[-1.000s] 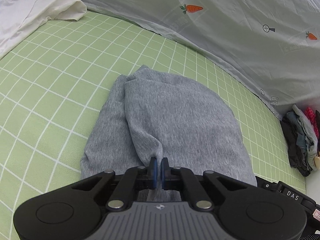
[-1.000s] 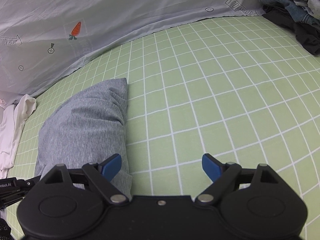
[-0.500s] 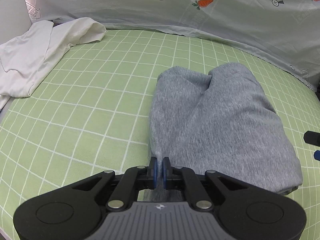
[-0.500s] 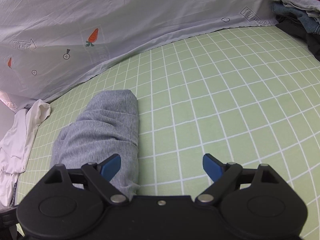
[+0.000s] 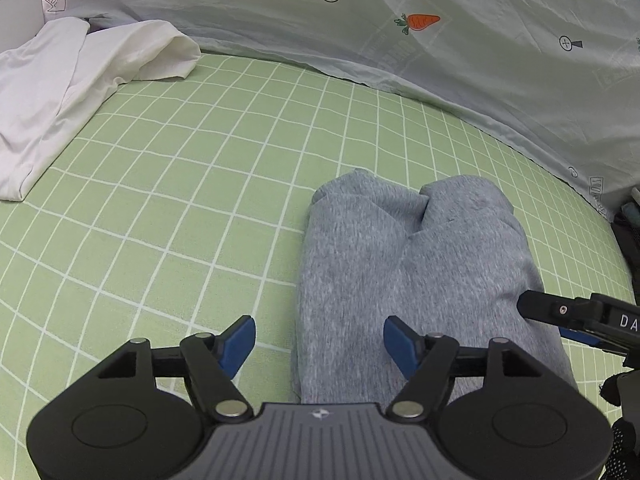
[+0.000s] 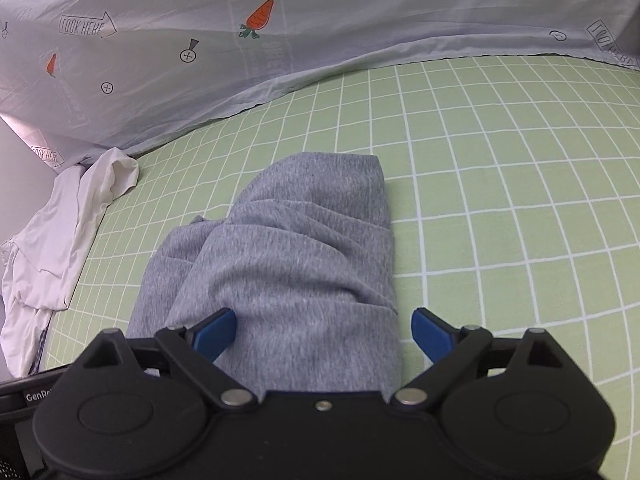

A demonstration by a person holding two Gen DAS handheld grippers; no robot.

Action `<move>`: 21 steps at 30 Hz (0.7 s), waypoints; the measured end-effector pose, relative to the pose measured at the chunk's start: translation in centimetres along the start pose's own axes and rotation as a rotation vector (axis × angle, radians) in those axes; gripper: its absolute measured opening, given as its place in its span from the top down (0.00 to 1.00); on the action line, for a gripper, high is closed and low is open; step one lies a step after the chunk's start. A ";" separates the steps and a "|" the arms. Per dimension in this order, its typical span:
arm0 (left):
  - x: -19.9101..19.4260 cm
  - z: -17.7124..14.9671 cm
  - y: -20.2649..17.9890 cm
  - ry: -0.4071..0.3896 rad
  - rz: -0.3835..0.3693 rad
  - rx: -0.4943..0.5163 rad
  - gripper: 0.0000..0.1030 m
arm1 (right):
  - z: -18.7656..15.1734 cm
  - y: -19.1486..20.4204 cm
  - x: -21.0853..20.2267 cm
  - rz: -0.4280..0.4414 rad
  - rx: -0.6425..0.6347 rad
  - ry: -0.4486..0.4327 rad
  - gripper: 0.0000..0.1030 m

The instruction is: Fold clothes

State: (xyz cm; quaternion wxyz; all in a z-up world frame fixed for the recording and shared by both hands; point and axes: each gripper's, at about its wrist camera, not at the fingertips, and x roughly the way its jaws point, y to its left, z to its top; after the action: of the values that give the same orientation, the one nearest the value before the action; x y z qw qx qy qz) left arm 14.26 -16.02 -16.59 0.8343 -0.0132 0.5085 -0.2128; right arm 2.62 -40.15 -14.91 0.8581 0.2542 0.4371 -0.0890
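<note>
A folded grey garment [image 5: 416, 280] lay bunched on a bed covered with a green sheet [image 5: 180, 200] crossed by thin white grid lines. Its near end reached in under both grippers, and its far end showed two rounded lumps with a crease between them.

The left gripper [image 5: 318, 340] hung over the near left edge of the garment. Its jaws had just been opening and stood wide apart, the blue pads [image 5: 238, 340] clear of the cloth on either side; the garment's left edge lay between them, but nothing was gripped.

The right gripper [image 6: 324, 332] hovered over the garment's near right side, jaws spread very wide. The grey fabric [image 6: 296, 264] filled the gap between its pads. The left pad [image 6: 214, 330] sat at or against a fold of the cloth, and I could not tell whether it touched; the right pad stood just off the garment's edge, over the sheet. Part of this gripper also showed at the right edge of the left wrist view.

A crumpled white garment [image 5: 60, 92] lay well apart at the far left of the bed. Behind everything hung a pale cover [image 6: 320, 20] printed with orange carrots and small "LOOK HERE" arrows.
</note>
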 end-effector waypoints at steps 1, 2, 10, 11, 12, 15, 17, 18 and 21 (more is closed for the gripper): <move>0.5 0.2 0.1 0.015 -0.009 0.003 0.31 | 0.0 -0.1 0.3 -0.001 0.007 0.009 0.07; 1.0 0.4 0.1 0.027 -0.018 0.004 0.31 | -0.2 -0.2 0.5 -0.004 0.014 0.016 0.07; 3.1 0.8 0.3 0.068 -0.057 0.014 0.30 | -0.9 -0.7 1.9 -0.027 0.110 0.058 0.08; 3.0 0.8 0.4 0.066 -0.062 0.014 0.30 | -0.9 -0.5 1.9 -0.025 0.097 0.056 0.12; 3.0 0.7 0.5 0.065 -0.067 0.014 0.31 | -1.0 -0.2 2.0 -0.022 0.084 0.053 0.16; 3.0 0.5 0.8 0.048 -0.095 -0.016 0.47 | -0.8 0.0 2.0 0.043 0.104 0.058 0.48; 3.1 0.3 1.3 0.043 -0.133 -0.083 0.66 | -0.8 0.2 1.8 0.063 0.102 0.048 0.64; 3.1 0.2 1.5 0.038 -0.148 -0.111 0.80 | -0.8 0.4 1.6 0.060 0.086 0.036 0.69; 1.9 0.2 0.8 0.005 -0.160 -0.099 0.84 | -0.8 0.8 -0.2 0.057 0.048 -0.021 0.83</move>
State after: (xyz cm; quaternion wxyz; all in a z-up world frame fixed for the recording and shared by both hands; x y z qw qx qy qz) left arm 15.43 -15.99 -18.30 0.8116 -0.0946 0.5179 -0.2532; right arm 2.26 -39.02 -14.88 0.8584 0.2862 0.4186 -0.0778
